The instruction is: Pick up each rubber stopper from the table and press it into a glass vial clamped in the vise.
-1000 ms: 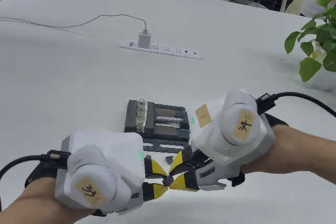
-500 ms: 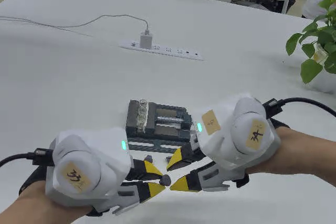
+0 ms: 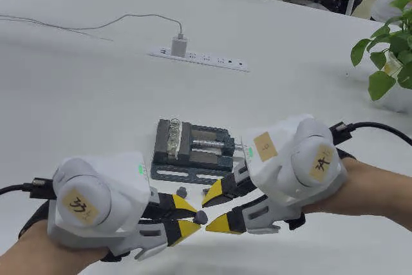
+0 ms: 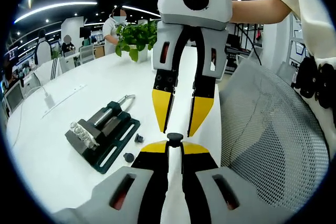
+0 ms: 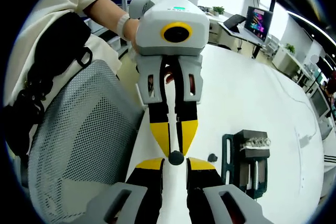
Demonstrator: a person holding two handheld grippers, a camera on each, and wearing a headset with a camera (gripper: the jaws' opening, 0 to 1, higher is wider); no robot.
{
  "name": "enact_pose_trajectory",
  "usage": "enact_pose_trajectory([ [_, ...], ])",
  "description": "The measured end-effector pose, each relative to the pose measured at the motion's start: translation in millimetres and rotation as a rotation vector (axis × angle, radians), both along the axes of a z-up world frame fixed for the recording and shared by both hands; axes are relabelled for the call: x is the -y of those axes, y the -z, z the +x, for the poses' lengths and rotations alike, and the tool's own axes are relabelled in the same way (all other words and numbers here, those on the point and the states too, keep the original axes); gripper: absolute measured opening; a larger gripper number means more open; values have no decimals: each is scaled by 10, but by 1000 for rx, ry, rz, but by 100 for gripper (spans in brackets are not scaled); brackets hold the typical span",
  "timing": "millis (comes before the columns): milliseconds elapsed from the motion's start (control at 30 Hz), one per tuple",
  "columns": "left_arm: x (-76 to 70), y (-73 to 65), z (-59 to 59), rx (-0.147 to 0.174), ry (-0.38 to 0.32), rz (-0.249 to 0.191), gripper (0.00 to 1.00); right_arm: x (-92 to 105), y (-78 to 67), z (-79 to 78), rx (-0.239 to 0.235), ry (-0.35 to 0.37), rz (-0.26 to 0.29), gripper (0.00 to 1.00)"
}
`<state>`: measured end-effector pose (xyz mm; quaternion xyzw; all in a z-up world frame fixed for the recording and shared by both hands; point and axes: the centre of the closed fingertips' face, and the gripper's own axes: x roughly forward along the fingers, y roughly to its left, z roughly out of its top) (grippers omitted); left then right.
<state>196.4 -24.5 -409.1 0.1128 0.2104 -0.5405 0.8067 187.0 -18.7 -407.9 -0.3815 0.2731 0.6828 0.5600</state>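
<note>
Left gripper point(image 3: 194, 217): jaws drawn close together and pinching one dark rubber stopper point(image 5: 176, 157) at the very tips, clear of the counter point(image 3: 77, 94). Right gripper point(image 4: 177, 129): jaws parted and holding nothing. It faces my left gripper tip to tip, with one yellow tip on either side of the held stopper. In the right gripper view a narrow gap shows on each side of the stopper. I cannot tell whether either right jaw touches it.

Counter: white and broad, running well beyond both grippers. A mesh chair point(image 4: 273, 129) sits close behind the gripper bodies on my side.

Vise point(image 3: 193, 152): dark, flat on the counter just beyond the meeting gripper tips, apart from both. A row of glass vials point(image 3: 172, 138) stands upright, clamped in it at the end nearer my left gripper. I cannot tell whether any of them is stoppered.

A power strip point(image 3: 196, 59) lies well beyond the vise, and a potted plant point(image 3: 389, 43) stands far off past my right gripper.

Loose stoppers: one point(image 4: 139, 138) lies on the counter just beside the vise base and a second point(image 4: 128, 157) near it, both between the vise and my left gripper's tips.
</note>
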Motion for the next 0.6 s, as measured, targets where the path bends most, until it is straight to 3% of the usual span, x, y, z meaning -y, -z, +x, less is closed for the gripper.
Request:
enact_pose_trajectory([
  [600,44,-15,-9,-5,-3,-15,5,23,17,-13,-11,-1,-8,10],
])
